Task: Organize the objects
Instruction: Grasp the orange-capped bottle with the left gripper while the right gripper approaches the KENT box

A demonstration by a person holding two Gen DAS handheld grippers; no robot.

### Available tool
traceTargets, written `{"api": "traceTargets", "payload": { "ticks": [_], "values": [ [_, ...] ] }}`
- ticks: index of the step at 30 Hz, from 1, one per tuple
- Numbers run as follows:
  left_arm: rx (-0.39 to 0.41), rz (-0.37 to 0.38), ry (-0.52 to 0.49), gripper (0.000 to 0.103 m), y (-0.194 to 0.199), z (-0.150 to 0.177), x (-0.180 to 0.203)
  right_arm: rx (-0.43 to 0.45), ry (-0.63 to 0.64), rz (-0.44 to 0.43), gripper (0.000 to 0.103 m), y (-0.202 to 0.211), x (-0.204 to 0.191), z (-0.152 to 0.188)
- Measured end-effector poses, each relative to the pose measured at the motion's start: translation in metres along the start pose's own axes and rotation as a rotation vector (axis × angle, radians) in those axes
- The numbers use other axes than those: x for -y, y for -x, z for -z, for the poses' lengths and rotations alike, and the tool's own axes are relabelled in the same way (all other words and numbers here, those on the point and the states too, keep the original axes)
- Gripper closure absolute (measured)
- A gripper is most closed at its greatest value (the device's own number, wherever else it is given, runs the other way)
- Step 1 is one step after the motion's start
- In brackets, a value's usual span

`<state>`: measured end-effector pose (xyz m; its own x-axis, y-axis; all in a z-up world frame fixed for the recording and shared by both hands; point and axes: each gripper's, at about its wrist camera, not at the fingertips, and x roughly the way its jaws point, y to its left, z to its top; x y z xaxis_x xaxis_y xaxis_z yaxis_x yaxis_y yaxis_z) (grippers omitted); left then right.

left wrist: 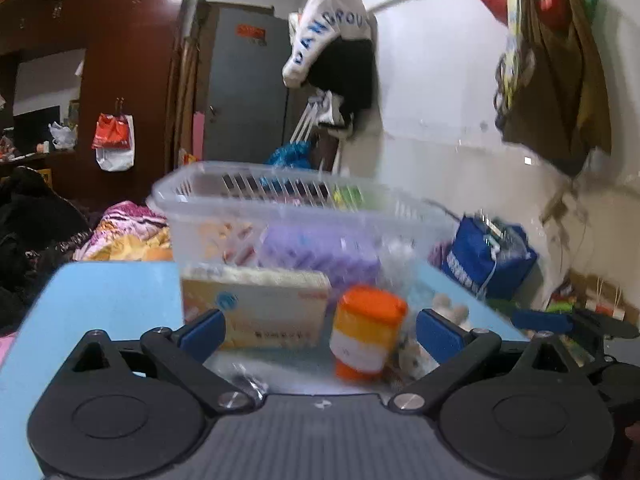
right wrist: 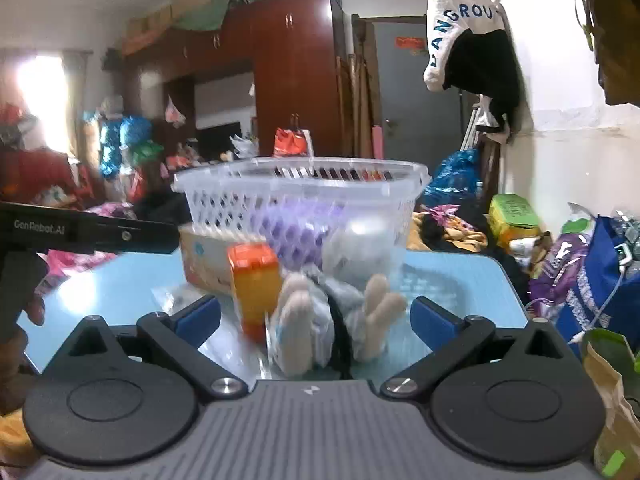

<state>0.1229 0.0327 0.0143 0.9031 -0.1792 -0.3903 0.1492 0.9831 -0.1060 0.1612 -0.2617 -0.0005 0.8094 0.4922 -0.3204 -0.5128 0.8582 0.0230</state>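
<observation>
Reaching toward a crowded near edge of the blue table (left wrist: 100,292), both sets of my fingers spread wide and grasping nothing.

Left gripper (left wrist: 320,330): released; the medicine box and the orange bottle stand between and beyond its fingers.

Medicine box (left wrist: 256,308): left of the group, upright against the near wall of the clear basket (right wrist: 304,200). Print blurred; unreadable.

Orange bottle (left wrist: 370,332): just right of the box, tilted. Risk: a finger brushing it would likely tip it or roll it off the table.

Bagged plush toy (right wrist: 340,320): nearest the right gripper (right wrist: 316,322), whose fingers are also released. Risk: the slick bag may slip from a pinch, or drag the bottle beside it.

Basket: far side of the table, already holding purple items. Risk: light plastic, may slide if nudged.

Legible writing: "GenRobot.AI" on the other gripper's arm at left; "ANGROU" on a hanging garment (right wrist: 464,24).
</observation>
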Motion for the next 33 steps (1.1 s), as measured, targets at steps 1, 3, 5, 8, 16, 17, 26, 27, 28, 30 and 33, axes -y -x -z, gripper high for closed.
{"api": "traceTargets", "payload": {
  "ticks": [1, 3, 5, 8, 16, 17, 26, 27, 28, 30, 33],
  "values": [
    [-0.012, -0.001, -0.004, 0.001, -0.005, 0.003, 0.002, -0.009, 0.022, 0.026, 0.0, -0.007, -0.003, 0.0],
    [-0.032, 0.003, 0.002, 0.001, -0.013, 0.006, 0.002, -0.02, 0.046, 0.072, 0.0, -0.013, -0.006, 0.007],
    [-0.048, 0.009, 0.009, 0.001, -0.016, 0.012, 0.0, -0.043, 0.017, 0.081, 0.0, -0.023, 0.002, 0.008],
    [-0.071, -0.005, 0.013, 0.001, -0.023, 0.016, 0.001, -0.056, -0.038, 0.098, 0.0, -0.024, 0.018, 0.015],
    [-0.118, -0.021, 0.018, 0.001, -0.047, 0.021, 0.009, -0.051, -0.108, 0.19, 0.0, -0.015, 0.049, 0.018],
    [-0.119, -0.022, 0.018, 0.003, -0.049, 0.021, 0.011, -0.055, -0.114, 0.191, 0.0, -0.012, 0.051, 0.019],
    [-0.106, -0.044, -0.033, 0.027, -0.068, 0.013, 0.035, -0.04, -0.059, -0.022, 0.004, 0.014, 0.023, 0.027],
    [-0.106, -0.04, -0.04, 0.04, -0.07, 0.013, 0.037, -0.048, -0.048, -0.036, 0.007, 0.011, 0.018, 0.026],
    [-0.107, -0.033, -0.045, 0.047, -0.071, 0.013, 0.039, -0.056, -0.039, -0.04, 0.009, 0.008, 0.014, 0.027],
    [-0.097, -0.06, -0.051, 0.047, -0.07, 0.014, 0.04, -0.076, -0.038, -0.053, 0.013, 0.001, 0.01, 0.028],
    [-0.084, -0.064, -0.056, 0.047, -0.067, 0.016, 0.037, -0.11, -0.078, -0.077, 0.024, -0.011, 0.013, 0.031]
  ]
}}
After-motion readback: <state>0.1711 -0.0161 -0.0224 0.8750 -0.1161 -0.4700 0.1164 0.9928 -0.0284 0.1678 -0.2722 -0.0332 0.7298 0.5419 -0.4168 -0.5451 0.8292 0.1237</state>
